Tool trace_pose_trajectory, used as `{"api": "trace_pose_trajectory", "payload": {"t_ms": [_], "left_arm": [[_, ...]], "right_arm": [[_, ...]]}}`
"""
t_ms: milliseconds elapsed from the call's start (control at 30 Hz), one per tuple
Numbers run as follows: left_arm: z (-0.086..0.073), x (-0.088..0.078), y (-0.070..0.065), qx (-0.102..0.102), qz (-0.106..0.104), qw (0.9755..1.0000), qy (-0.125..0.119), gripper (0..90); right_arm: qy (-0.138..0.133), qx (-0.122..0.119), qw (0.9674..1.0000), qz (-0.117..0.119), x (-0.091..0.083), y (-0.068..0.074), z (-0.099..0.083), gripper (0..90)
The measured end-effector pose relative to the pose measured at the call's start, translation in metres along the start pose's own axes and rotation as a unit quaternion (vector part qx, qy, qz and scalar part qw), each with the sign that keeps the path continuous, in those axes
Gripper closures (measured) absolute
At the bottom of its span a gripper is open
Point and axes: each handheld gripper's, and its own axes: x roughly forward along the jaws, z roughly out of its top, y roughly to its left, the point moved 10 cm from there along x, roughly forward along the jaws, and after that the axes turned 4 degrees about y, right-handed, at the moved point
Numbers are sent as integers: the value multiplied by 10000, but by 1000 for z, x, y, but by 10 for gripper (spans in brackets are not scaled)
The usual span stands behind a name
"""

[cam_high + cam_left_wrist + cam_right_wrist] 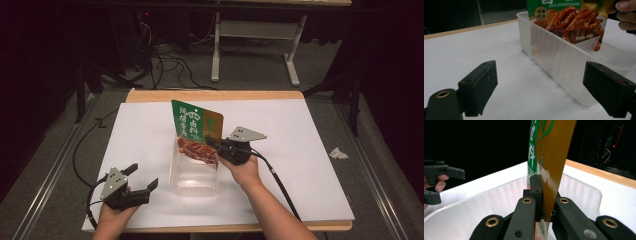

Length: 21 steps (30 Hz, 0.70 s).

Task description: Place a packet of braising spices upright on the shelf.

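A green and orange snack packet (194, 126) with red food printed on it stands upright, its lower end inside a clear plastic container (194, 184) at the middle of the white table. My right gripper (212, 143) is shut on the packet's right edge; in the right gripper view the packet (549, 165) rises from between the shut jaws of the gripper (541, 195) over the container's wall (496, 200). My left gripper (143, 176) is open near the front left, just left of the container. In its own view the left gripper (544, 87) spreads wide before the container (554, 57) and packet (571, 20).
The white table top (300, 130) has a wooden edge (215, 95) at the far side. A crumpled white scrap (338, 153) lies on the floor to the right. Cables (170, 65) and a white table frame (255, 35) stand beyond the table.
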Motion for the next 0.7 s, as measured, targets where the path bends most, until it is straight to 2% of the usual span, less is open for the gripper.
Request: {"api": "trace_pose_trajectory", "payload": {"t_ms": [233, 400, 533, 700], "left_arm": [[1, 0, -1, -1, -17, 10000, -20, 130], [0, 0, -1, -10, -15, 10000, -6, 130], [0, 0, -1, -8, -17, 10000, -4, 131], [0, 0, 0, -2, -12, 10000, 7, 131]], "right_arm": [[25, -14, 9999, -100, 3, -1, -5, 900], [-22, 20, 10000, -69, 3, -1, -5, 890], [43, 64, 9999, -64, 3, -2, -6, 802], [164, 87, 9998, -14, 2, 0, -9, 597]]}}
